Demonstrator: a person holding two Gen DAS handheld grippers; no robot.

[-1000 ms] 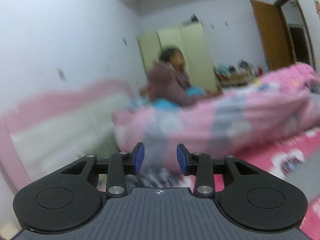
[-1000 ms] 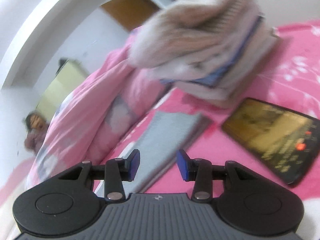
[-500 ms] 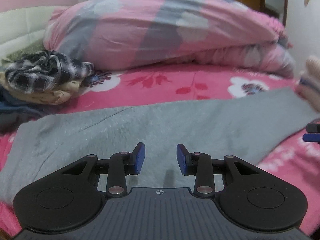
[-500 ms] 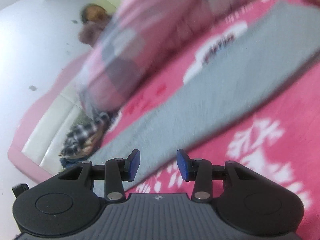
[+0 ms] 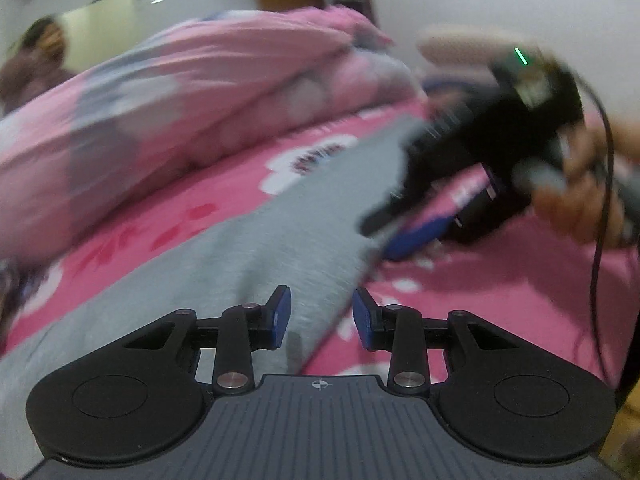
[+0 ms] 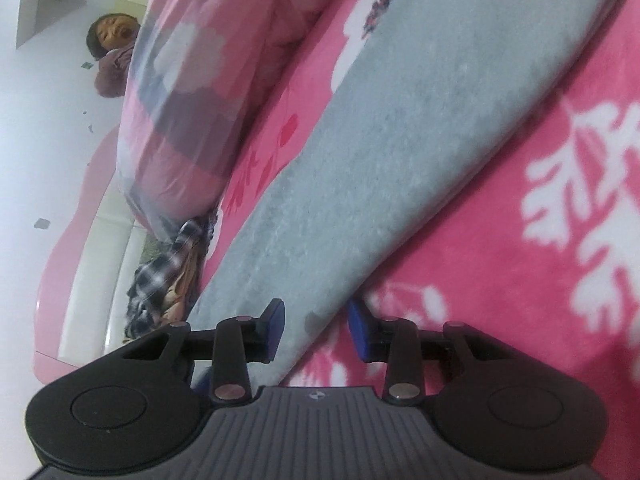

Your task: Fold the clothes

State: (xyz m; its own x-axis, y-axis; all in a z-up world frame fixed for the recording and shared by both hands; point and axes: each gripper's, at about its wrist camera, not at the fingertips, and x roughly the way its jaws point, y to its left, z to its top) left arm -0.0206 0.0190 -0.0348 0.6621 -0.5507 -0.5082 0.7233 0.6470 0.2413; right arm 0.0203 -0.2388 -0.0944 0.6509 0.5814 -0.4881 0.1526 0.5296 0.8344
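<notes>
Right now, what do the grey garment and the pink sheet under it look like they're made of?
Grey garment: probably a soft knit or fleece; matte, heathered grey flecks, limp drape, no sheen. Pink sheet: looks like plush fleece or flannel, with fuzzy-edged white printed flowers, though blur leaves that open. Both grippers, left and right, are open above the garment's edge.

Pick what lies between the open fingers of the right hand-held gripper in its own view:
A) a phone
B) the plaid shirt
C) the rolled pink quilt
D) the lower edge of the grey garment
D: in the right wrist view the right hand-held gripper is open, and the grey garment runs down the pink bedsheet with its edge between the fingers.
</notes>
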